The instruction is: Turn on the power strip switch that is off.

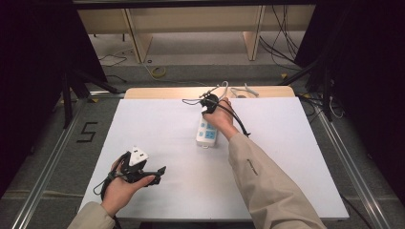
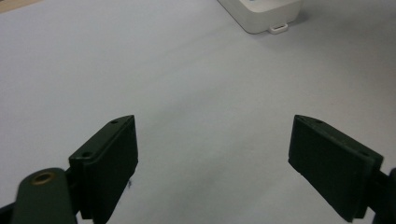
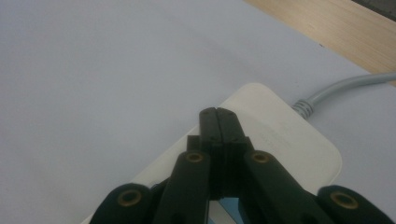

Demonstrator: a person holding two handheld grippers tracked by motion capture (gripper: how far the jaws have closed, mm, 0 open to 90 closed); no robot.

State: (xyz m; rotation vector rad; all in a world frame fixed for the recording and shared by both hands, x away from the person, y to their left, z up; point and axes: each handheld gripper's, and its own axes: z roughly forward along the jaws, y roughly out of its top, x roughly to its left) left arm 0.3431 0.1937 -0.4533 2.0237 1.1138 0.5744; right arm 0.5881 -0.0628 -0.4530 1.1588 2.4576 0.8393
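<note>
- The white rectangular plastic power strip (image 1: 207, 131) lies flat near the middle of the white-covered counter (image 1: 157, 119), its long side running away from the person, its grey cable (image 3: 345, 86) leaving the far end toward the wooden edge strip (image 1: 167, 92).
- The right hand-held gripper (image 3: 218, 114) has its 2 black jaws fully together with nothing between them; the tips sit over the far end of the strip's top face, apparently pressing on it, though contact is hard to confirm from these angles.
- The left hand-held gripper (image 2: 212, 154) hovers low over bare counter at the near left, jaws spread wide and empty, well apart from the strip, whose near end shows at the top of the left gripper view.
- Judged from this, the closed tips are being used as a poking tool, perhaps on a switch at the cable end.
- Risk 1: pressing at an angle could make the smooth tips skid off the glossy plastic and miss the target.
- Risk 2: the strip is light and unheld on a slick sheet, so a sideways push could slide or swivel it, since the left hand-held gripper is not bracing it.
- Risk 3: the right hand-held gripper's own cable (image 1: 237, 120), draped just beside the strip, could snag it when the hand withdraws.
</note>
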